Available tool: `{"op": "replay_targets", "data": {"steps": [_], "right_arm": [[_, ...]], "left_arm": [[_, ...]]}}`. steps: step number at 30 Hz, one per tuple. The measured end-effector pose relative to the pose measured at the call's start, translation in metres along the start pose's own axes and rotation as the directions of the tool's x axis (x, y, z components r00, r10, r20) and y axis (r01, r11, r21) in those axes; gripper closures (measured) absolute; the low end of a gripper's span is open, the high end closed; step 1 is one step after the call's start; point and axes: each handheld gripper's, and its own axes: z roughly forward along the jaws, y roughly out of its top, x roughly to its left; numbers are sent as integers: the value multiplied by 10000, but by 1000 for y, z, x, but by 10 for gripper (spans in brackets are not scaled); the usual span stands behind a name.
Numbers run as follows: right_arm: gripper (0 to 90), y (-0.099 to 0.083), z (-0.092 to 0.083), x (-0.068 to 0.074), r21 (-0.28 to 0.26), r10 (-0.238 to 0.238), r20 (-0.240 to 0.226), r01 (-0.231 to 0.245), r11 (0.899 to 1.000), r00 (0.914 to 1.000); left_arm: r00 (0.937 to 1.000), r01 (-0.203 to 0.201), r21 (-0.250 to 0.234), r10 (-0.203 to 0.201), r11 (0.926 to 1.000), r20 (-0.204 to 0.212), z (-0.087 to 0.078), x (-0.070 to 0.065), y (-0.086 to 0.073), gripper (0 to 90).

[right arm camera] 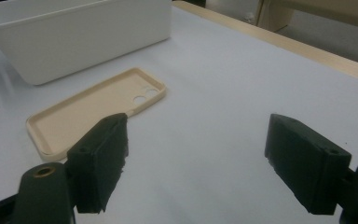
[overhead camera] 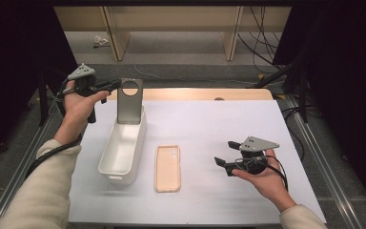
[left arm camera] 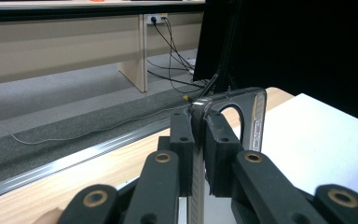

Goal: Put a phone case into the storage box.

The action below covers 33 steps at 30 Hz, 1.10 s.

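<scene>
My left gripper (overhead camera: 116, 86) (left arm camera: 196, 135) is shut on the top edge of a grey phone case (overhead camera: 129, 102) (left arm camera: 251, 116) with a round camera hole. The case hangs upright, its lower end inside the far end of a white oblong bin (overhead camera: 108, 148) (right arm camera: 74, 37). A beige phone case (overhead camera: 167, 168) (right arm camera: 88, 109) lies flat on the table, open side up, just right of the bin. At the table's right, my right gripper (overhead camera: 224, 152) (right arm camera: 196, 149) is open and holds nothing. It points left toward the beige case.
A white sheet (overhead camera: 219, 124) covers the table, with a wooden edge (overhead camera: 195, 93) at the far side. Metal rails (overhead camera: 310, 143) run along both sides. Beyond the table are wooden furniture legs (overhead camera: 232, 36), floor cables (overhead camera: 259, 43) and black curtains (overhead camera: 343, 71).
</scene>
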Motion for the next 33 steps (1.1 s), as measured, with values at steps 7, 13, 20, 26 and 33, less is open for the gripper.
{"op": "replay_targets", "data": {"steps": [7,13,20,26,33], "right_arm": [[223,0,0,0,-11,24,-1,-24,10000,10000],[224,0,0,0,-26,42,-5,-42,10000,10000],[224,0,0,-1,-25,47,0,-47,10000,10000],[225,0,0,0,-33,45,0,-45,10000,10000],[225,0,0,0,-30,38,2,-38,10000,10000]], "left_arm": [[10000,-3,74,3,10000,-23,4,1,-1,826],[10000,25,108,-25,9999,-63,7,3,-2,825],[10000,-14,129,15,9999,-66,9,4,-2,826],[9999,83,139,-81,9999,-129,12,6,-4,826],[9997,132,160,-129,9998,-206,14,9,-4,826]]}}
